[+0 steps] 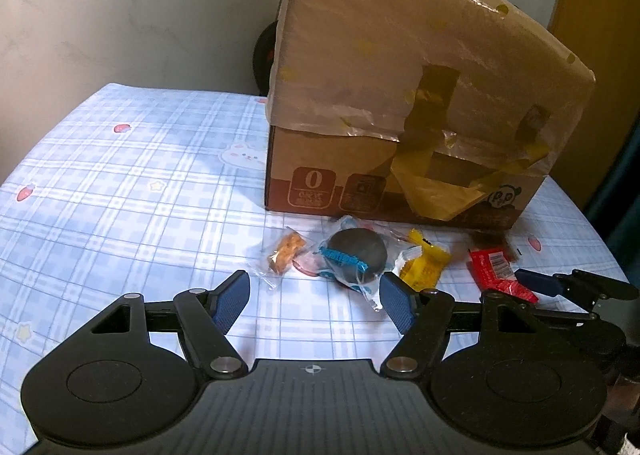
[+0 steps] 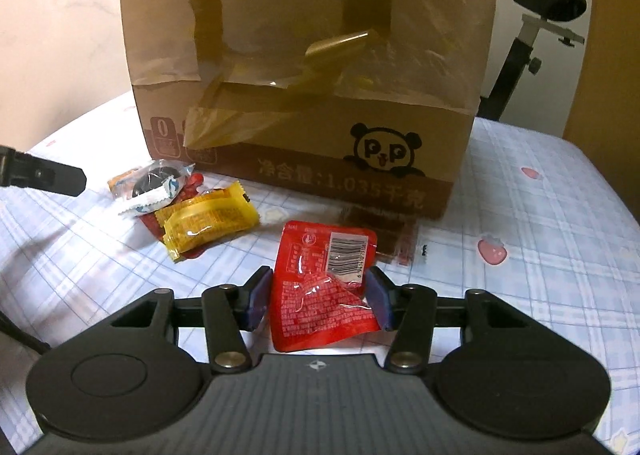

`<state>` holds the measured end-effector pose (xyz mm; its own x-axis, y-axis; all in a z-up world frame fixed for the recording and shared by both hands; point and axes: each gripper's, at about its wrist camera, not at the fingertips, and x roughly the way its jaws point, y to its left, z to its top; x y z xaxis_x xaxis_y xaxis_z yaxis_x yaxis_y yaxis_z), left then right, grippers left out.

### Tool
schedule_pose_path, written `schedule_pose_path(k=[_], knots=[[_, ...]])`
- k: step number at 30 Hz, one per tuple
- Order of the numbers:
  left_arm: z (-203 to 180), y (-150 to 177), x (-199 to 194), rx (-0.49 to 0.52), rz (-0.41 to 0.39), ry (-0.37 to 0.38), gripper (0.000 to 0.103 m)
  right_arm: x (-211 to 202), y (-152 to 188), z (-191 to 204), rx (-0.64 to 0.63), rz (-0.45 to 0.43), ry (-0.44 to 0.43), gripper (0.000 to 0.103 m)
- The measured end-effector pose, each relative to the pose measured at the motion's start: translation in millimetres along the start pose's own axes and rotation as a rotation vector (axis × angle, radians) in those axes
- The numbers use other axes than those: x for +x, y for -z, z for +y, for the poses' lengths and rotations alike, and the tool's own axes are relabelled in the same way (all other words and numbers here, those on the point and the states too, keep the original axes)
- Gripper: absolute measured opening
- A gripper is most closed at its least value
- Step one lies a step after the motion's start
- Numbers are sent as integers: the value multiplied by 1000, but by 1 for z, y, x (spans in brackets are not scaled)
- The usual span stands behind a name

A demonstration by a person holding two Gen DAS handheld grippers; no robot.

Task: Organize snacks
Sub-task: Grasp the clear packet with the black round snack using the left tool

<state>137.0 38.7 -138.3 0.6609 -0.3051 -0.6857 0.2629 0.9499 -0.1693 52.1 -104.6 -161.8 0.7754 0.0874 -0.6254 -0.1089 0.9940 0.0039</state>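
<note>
Landmark: cardboard box (image 2: 304, 67) — tall, brown, taped, panda print on its lower front, standing upright.

Red packet (image 2: 324, 283): flat foil sachet, barcode side up, lying in front of the box's panda corner.

Brown packet (image 2: 384, 231): flat, dark, touching the base of the box front, partly under the red packet's far edge.

Yellow packets (image 2: 208, 221): two, overlapping, in front of the box, left of the red packet.

Dark round cookie (image 1: 356, 253): sealed in clear wrap with blue print — just in front of the box.

Orange-brown biscuit (image 1: 286, 253): clear wrap, beside the cookie, on its side away from the yellow packets.
</note>
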Motion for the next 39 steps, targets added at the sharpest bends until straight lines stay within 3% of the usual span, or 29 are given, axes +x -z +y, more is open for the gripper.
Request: schedule_pose_path(k=[8, 15, 24, 32, 39], knots=[[-7, -22, 17, -102, 59, 42, 73, -1, 2, -1, 7, -16, -6, 54], [-17, -44, 43, -211, 90, 14, 73, -2, 2, -3, 23, -21, -19, 54], [-35, -34, 75, -142, 137, -64, 74, -2, 0, -4, 38, -23, -28, 54], [-30, -8, 61, -152, 137, -41, 75, -2, 0, -3, 36, -23, -27, 54], [-27, 7, 55, -118, 126, -34, 67, -1, 0, -3, 39, -24, -28, 54]])
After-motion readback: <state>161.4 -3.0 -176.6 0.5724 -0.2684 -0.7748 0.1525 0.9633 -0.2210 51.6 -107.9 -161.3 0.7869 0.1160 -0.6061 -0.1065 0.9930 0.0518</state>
